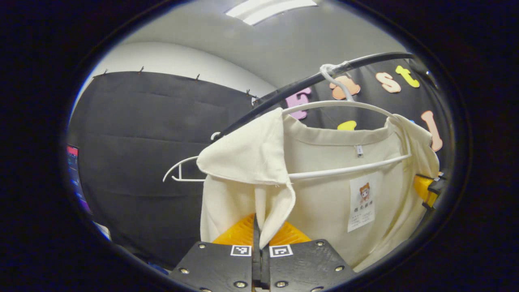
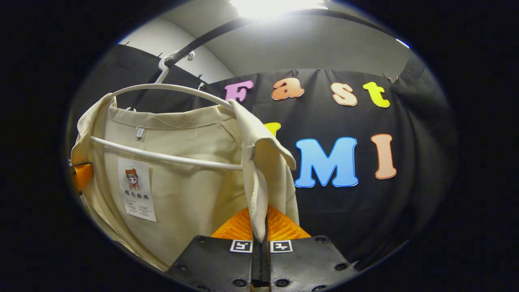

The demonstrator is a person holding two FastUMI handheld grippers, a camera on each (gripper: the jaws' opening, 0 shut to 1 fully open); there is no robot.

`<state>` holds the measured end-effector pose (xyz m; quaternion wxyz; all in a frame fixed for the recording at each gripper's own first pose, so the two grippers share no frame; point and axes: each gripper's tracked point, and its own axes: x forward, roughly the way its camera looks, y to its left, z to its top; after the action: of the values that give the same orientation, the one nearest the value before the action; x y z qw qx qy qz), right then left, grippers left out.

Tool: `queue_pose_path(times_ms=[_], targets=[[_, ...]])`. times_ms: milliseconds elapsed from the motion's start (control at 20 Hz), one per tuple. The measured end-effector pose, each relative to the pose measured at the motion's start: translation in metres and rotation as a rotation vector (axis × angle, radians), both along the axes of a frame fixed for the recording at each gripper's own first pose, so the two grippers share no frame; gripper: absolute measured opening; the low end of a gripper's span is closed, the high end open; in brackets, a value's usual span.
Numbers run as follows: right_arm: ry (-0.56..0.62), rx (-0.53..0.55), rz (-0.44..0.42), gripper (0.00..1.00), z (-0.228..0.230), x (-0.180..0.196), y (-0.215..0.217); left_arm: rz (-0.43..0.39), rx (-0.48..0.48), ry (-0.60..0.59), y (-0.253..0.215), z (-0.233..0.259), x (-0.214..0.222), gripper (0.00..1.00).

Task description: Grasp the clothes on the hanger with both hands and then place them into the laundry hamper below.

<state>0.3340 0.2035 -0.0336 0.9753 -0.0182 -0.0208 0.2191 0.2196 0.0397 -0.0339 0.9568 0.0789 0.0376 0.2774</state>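
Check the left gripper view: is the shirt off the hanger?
No, the shirt hangs over the white hanger on the rail.

The left gripper (image 1: 259,233) pinches a cream shirt's (image 1: 320,194) sleeve edge between both fingers, the white hanger (image 1: 348,106) above it.

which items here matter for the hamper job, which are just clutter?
Job:
- cream garment
- white hanger
- left claw, shut on garment
- right claw, shut on garment

Clutter:
- black rail
- second hanger
- ceiling light
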Motion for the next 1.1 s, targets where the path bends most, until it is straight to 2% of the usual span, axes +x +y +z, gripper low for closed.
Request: queue_pose_path(times_ms=[250, 300, 350, 750, 900, 1000, 1050, 1100], targets=[[-0.085, -0.005, -0.074, 0.01, 0.016, 0.009, -0.026, 0.026, 0.057, -0.037, 0.017, 0.031, -0.031, 0.01], [-0.095, -0.003, -0.090, 0.05, 0.019, 0.012, -0.031, 0.036, 0.071, -0.051, 0.020, 0.039, -0.038, 0.03], [-0.102, -0.001, -0.103, 0.05, 0.022, 0.014, -0.037, 0.042, 0.080, -0.061, 0.022, 0.046, -0.042, 0.00], [-0.132, 0.029, -0.178, 0.05, 0.041, 0.038, -0.058, 0.095, 0.175, -0.136, 0.055, 0.100, -0.064, 0.01], [-0.131, 0.049, -0.204, 0.01, 0.045, 0.051, -0.063, 0.102, 0.165, -0.141, 0.066, 0.105, -0.066, 0.01], [-0.128, 0.060, -0.218, 0.01, 0.047, 0.061, -0.066, 0.106, 0.149, -0.142, 0.072, 0.105, -0.063, 0.01], [-0.124, 0.059, -0.221, 0.05, 0.046, 0.066, -0.067, 0.106, 0.146, -0.146, 0.075, 0.107, -0.062, 0.03], [-0.113, 0.053, -0.220, 0.01, 0.043, 0.072, -0.066, 0.103, 0.143, -0.151, 0.079, 0.108, -0.062, 0.01]])
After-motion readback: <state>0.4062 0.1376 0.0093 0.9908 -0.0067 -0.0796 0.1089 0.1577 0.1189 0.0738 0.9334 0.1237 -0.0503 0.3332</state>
